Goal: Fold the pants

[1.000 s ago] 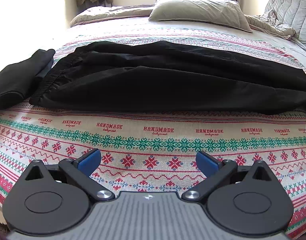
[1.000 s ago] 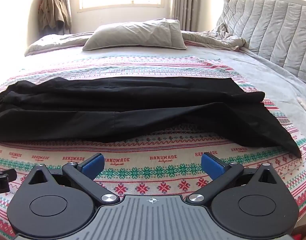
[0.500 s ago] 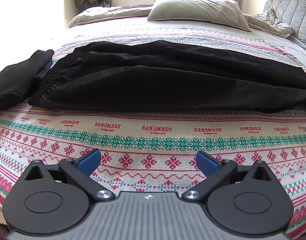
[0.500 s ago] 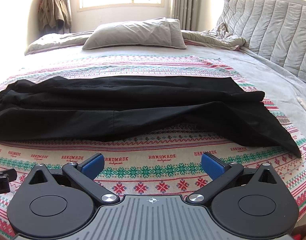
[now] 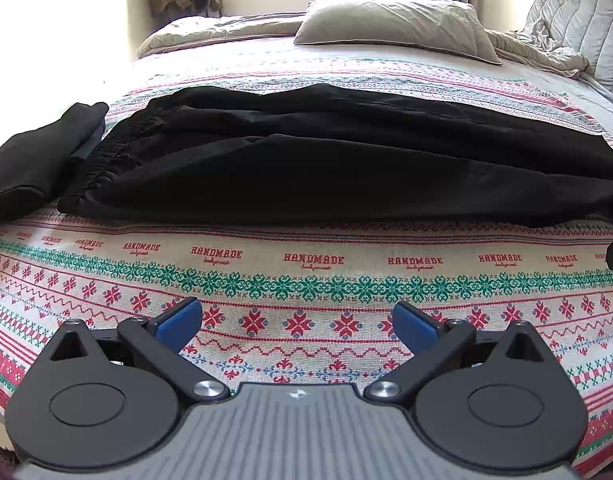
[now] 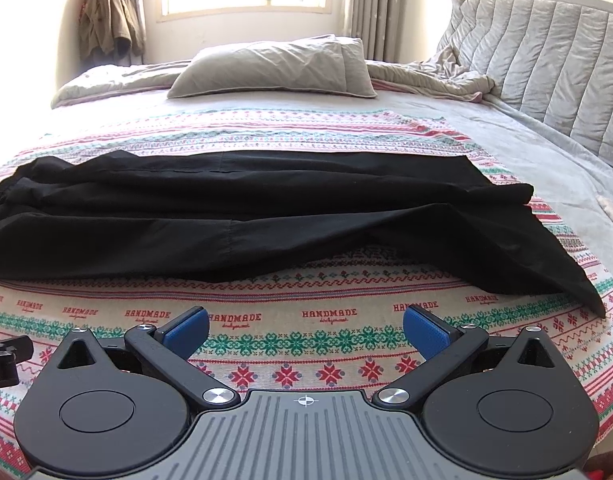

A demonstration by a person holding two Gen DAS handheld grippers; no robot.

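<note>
A: Left wrist view first. The left claw [image 5: 296, 322] hangs over the blanket [image 5: 306, 280], blue pads [image 5: 177, 320] spread wide, nothing between them.

B: And the pants [image 5: 326, 160]?

A: Black, laid flat across the bed, sideways to the camera. The elastic waistband [image 5: 102, 156] sits at the left end, and the legs run off to the right. They lie well ahead of the claw, past the row of red "HANDMADE" lettering.

B: Something dark beside the waistband.

A: A folded black garment [image 5: 34, 164], just left of the pants, touching or nearly so; hard to tell which. Farther back there's a grey pillow [image 5: 390, 20], and a quilt [image 5: 546, 48] rumpled at the right.

B: Over to the right wrist view.

A: The right claw [image 6: 306, 330] is also wide open and empty, low over the blanket [image 6: 306, 340]. From here the pants [image 6: 266, 216] show their leg ends: one hem [image 6: 578, 288] points toward the right edge of the blanket, the other leg [image 6: 466, 184] lies behind it.

B: The near leg isn't quite flat.

A: No, its front edge lifts a little in the middle, with blanket pattern showing beneath. A pillow [image 6: 274, 68] lies beyond, a jacket [image 6: 106, 20] hangs by the window, and a padded headboard [image 6: 546, 60] stands at the right. A black part of the left tool [image 6: 4, 360] pokes in at the left edge.
</note>
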